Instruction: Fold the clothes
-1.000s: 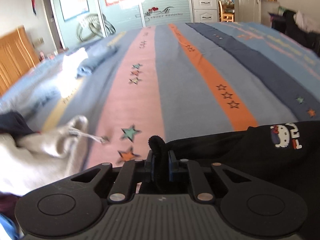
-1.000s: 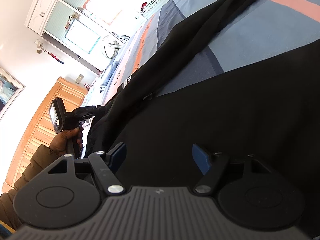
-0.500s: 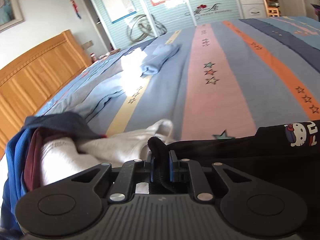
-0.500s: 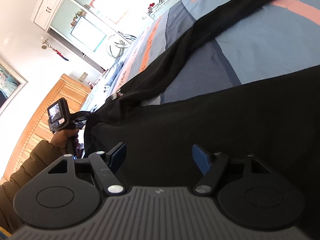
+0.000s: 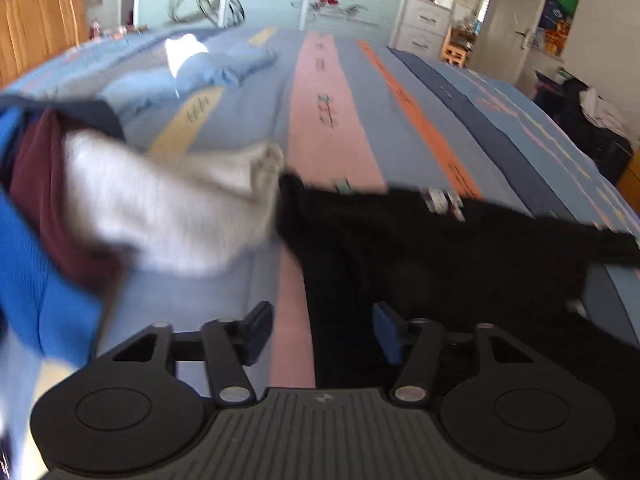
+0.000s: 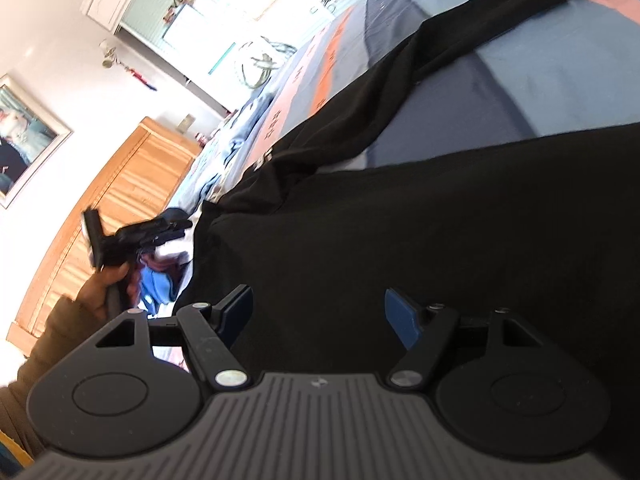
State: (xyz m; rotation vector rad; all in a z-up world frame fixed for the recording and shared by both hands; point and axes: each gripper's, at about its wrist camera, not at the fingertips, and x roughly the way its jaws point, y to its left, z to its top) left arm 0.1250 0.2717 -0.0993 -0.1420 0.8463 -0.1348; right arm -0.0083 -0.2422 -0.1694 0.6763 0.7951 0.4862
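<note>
A black garment [image 5: 420, 248] with a small printed logo [image 5: 442, 200] lies spread on the striped bed [image 5: 332, 92]. My left gripper [image 5: 322, 332] hovers just over the garment's near left edge. Its jaws are opening; black cloth shows in the gap, but the pads do not press on it. In the right wrist view the same garment [image 6: 420, 220] fills the middle, one long sleeve [image 6: 480, 20] running away to the upper right. My right gripper [image 6: 318, 312] stands open right over the black cloth, nothing pinched. A hand [image 6: 108, 280] holds the left gripper [image 6: 152, 232] at that view's left.
A heap of clothes lies left of the black garment: a grey-white piece [image 5: 172, 208], a maroon one [image 5: 36, 184], a blue one [image 5: 32, 280]. Folded blue clothes [image 5: 224, 68] sit far up the bed. A wooden headboard [image 6: 120, 184] and wardrobes [image 5: 424, 28] stand beyond.
The left gripper has let go of the black cloth it was pinching; its jaws have spread and it has swung away over the bed. The right gripper stays open and has shifted only slightly.
</note>
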